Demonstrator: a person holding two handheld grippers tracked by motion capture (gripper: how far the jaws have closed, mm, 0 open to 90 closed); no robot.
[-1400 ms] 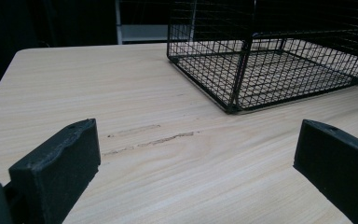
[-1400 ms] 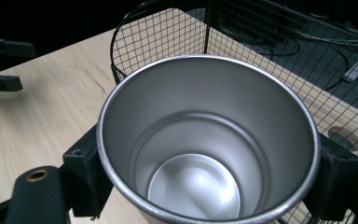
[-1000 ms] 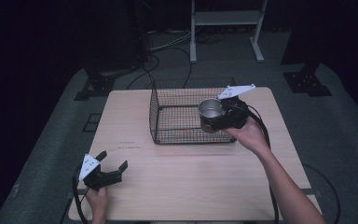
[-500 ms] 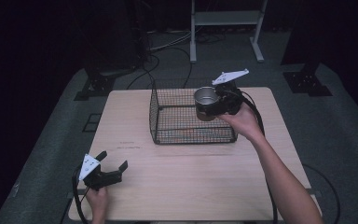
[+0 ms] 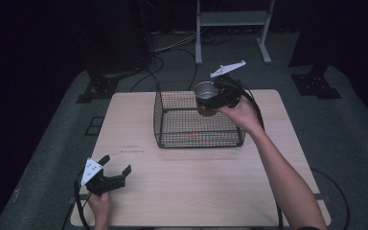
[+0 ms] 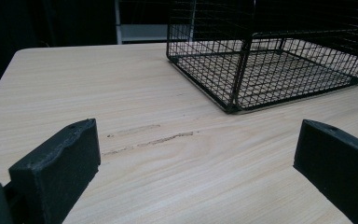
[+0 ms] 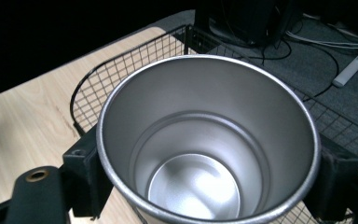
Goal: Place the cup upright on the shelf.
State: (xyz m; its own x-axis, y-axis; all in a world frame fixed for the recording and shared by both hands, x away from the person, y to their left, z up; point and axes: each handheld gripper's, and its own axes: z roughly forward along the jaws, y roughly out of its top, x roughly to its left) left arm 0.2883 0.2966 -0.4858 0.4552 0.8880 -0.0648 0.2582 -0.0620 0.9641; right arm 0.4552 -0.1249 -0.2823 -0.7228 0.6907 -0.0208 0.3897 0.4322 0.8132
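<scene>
Inside, steel cup [image 7: 205,144] empty, overhead right tongs [image 5: 210,98] clamping it

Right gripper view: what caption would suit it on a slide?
Black jaws clamp an empty steel cup above a wire basket on a wooden table.

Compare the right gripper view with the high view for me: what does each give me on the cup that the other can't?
Right gripper view alone: the inside of the steel cup, bare down to its bottom, with a black pad pressed on each side of its wall.
High view alone: the cup held above the wire basket's far right corner by the right gripper, and the left gripper open near the table's front left edge.
Both: cup, basket, table.
</scene>
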